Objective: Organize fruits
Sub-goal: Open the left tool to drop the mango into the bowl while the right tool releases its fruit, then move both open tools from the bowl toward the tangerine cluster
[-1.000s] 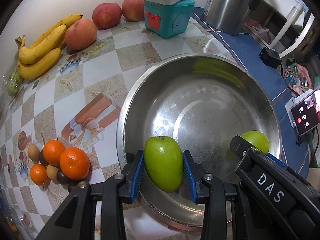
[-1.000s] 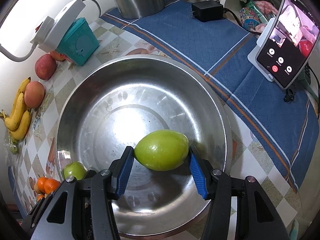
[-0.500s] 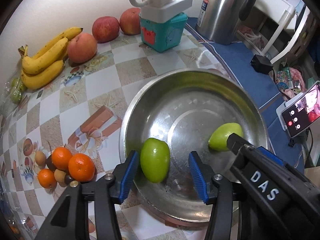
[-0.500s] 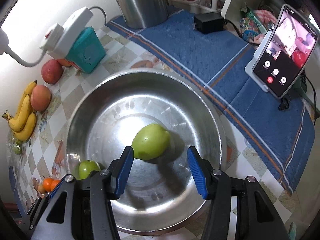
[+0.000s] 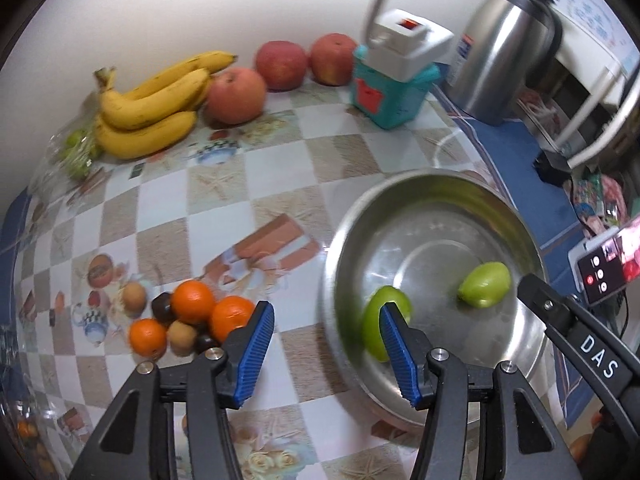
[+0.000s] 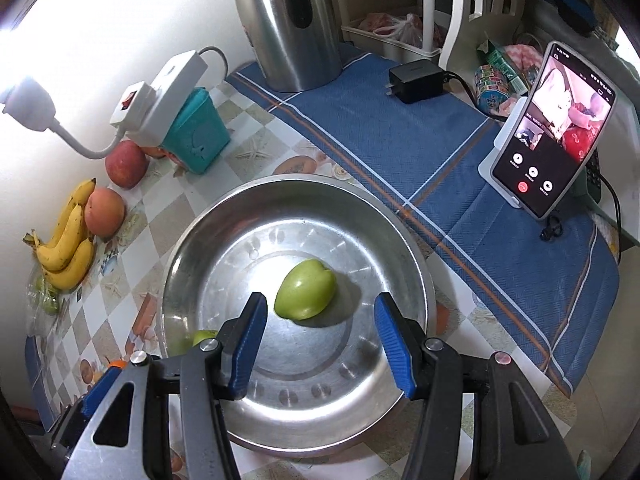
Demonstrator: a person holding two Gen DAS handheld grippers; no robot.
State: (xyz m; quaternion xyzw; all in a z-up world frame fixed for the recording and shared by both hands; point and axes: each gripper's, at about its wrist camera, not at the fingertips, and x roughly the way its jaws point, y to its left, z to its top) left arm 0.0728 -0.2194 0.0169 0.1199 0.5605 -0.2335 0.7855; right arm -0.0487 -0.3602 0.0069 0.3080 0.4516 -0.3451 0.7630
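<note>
Two green fruits: near one, far one lie loose in steel bowl, likely sorted by colour. Left gripper just opened, released, empty; right gripper released, empty. Oranges cluster on bench.

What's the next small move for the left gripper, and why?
Probably swing the left gripper toward the oranges. Its jaws have just been opening and nothing is between them; both green fruits already lie in the bowl, while the oranges wait on the table.
</note>
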